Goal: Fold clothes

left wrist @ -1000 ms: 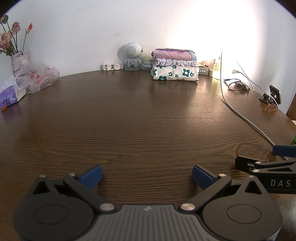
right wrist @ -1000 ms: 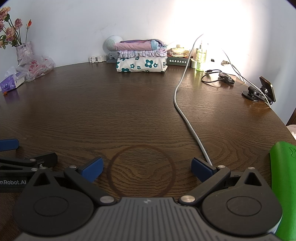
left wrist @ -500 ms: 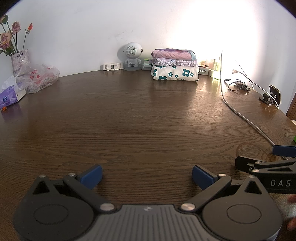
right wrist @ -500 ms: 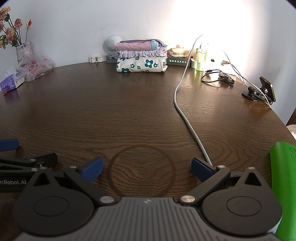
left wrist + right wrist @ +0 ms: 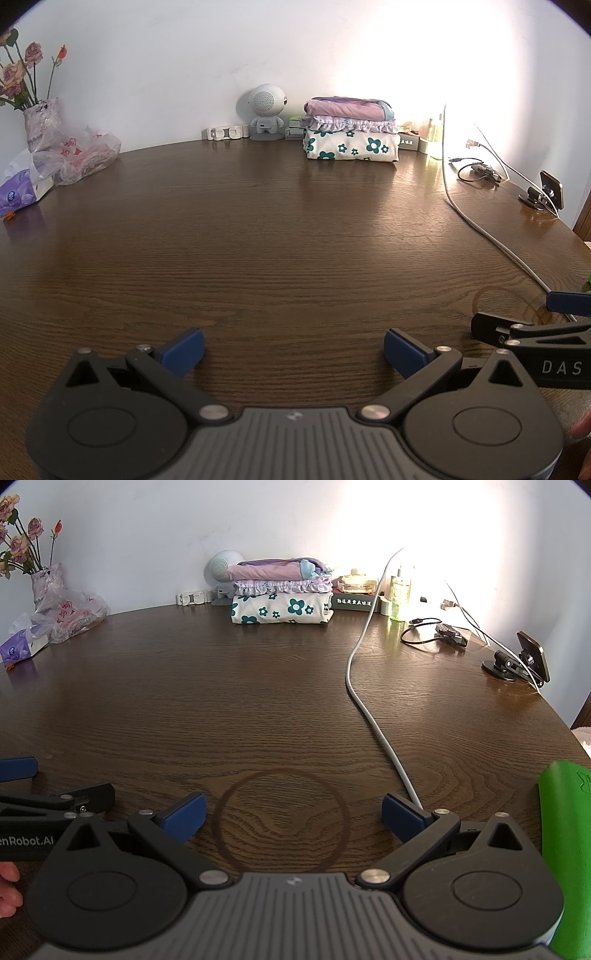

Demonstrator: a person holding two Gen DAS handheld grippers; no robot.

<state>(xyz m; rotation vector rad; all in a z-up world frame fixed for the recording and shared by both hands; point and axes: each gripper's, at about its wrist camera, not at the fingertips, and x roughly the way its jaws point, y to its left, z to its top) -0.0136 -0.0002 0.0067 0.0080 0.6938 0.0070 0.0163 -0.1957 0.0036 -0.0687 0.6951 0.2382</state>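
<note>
Left wrist view: both grippers parked low at the near edge of the table (image 5: 280, 236), nothing in either one.

Left gripper (image 5: 293, 349) has its blue pads spread wide apart, and the right gripper (image 5: 293, 812) is the same, jaws wide and empty, so I'd guess they're resting side by side between garments. The folded clothes (image 5: 351, 134) sit stacked at the far edge against the wall, probably to keep the middle free. No unfolded garment in either view, unless the green thing (image 5: 565, 849) at the right edge is one, can't tell. Plenty of open wood ahead for spreading something out. Watch the white cable (image 5: 369, 716) running down toward the right gripper's right pad, and the plastic bag (image 5: 79, 155) far left.
</note>
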